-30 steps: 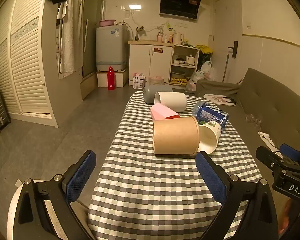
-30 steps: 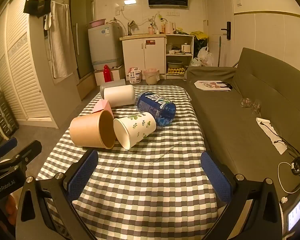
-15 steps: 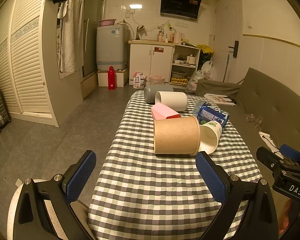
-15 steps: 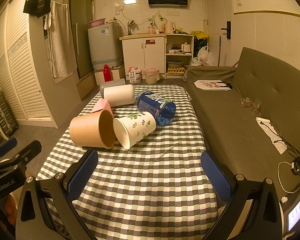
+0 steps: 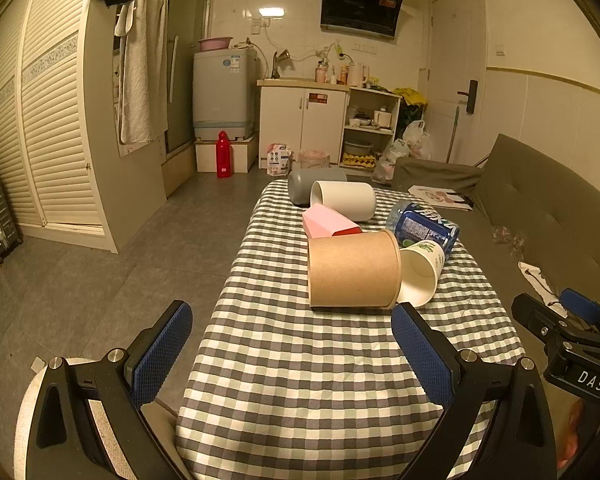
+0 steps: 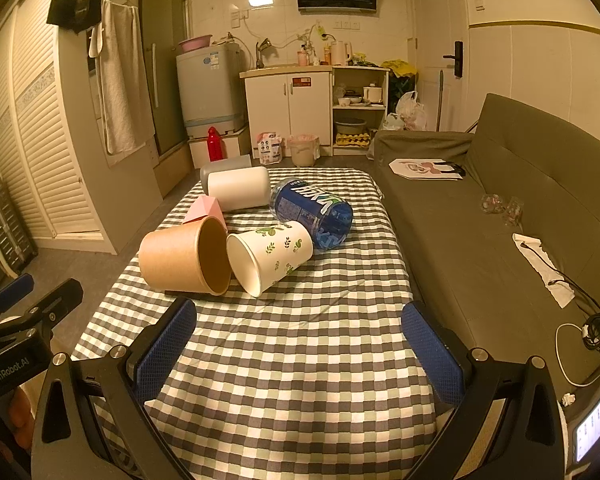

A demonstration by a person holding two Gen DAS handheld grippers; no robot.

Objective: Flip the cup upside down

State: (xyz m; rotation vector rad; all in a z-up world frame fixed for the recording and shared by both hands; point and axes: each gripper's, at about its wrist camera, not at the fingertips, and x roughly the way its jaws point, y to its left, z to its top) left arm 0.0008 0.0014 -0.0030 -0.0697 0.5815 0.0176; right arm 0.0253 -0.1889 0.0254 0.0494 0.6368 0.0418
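Your left gripper [image 5: 292,354] and your right gripper [image 6: 299,350] both hang above the near end of the grey-and-white checked tablecloth [image 6: 300,360], each with its blue-padded jaws spread wide and nothing between them.

The task names one cup but several lie toppled ahead, so you have to choose. Nearest are the wide brown kraft-paper cup [image 5: 354,274] and the white paper cup printed with green leaves [image 6: 270,256]. Both lie on their sides, touching at the rims, straight ahead of both claws in the middle of the table.

The brown cup's long axis runs across your left claw's line of sight, base to the left and mouth to the right; from the right view its open mouth [image 6: 213,254] faces you at a slant. The leaf-printed cup's mouth points back toward your right claw, its base tucked against the blue-labelled plastic bottle [image 6: 312,210].

By my judgement the left claw sits squarer to the brown cup's wall, while the right claw is better lined up with the leaf cup's rim. Neither is clearly nearer.

Counted on the table:
- four cup-like vessels on their sides: the brown, the leaf-printed, a plain white cylindrical cup [image 5: 344,200] and a grey one [image 5: 300,186] behind it
- one blue bottle
- one pink carton [image 5: 326,222]
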